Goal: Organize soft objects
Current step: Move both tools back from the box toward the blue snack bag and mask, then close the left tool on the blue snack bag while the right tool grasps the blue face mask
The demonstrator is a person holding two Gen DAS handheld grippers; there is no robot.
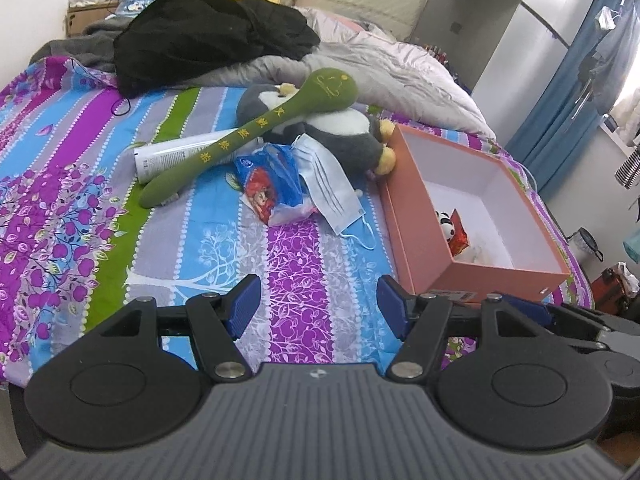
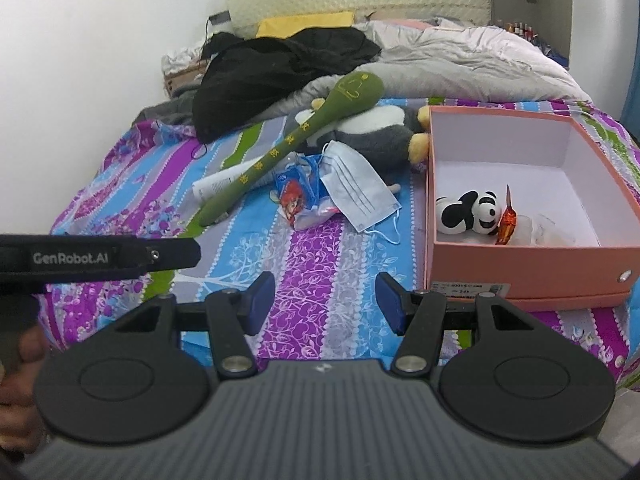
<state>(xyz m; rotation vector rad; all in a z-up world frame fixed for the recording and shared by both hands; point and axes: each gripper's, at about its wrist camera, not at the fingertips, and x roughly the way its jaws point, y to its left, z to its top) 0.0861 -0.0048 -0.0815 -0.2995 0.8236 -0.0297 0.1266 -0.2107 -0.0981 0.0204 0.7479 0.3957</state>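
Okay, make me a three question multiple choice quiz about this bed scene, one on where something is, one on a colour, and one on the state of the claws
1. Where is the panda plush?
A. on the quilt
B. inside the pink box
C. under the face mask

2. What colour is the long plush stick?
A. green
B. red
C. white

3. How are the two claws?
A. both shut on toys
B. one holds the mask
C. both open and empty

Answers: 1 B, the panda lies on the box floor. 2 A, it is green with yellow characters. 3 C, the left claw and right claw each show a wide gap with only the bedsheet behind.
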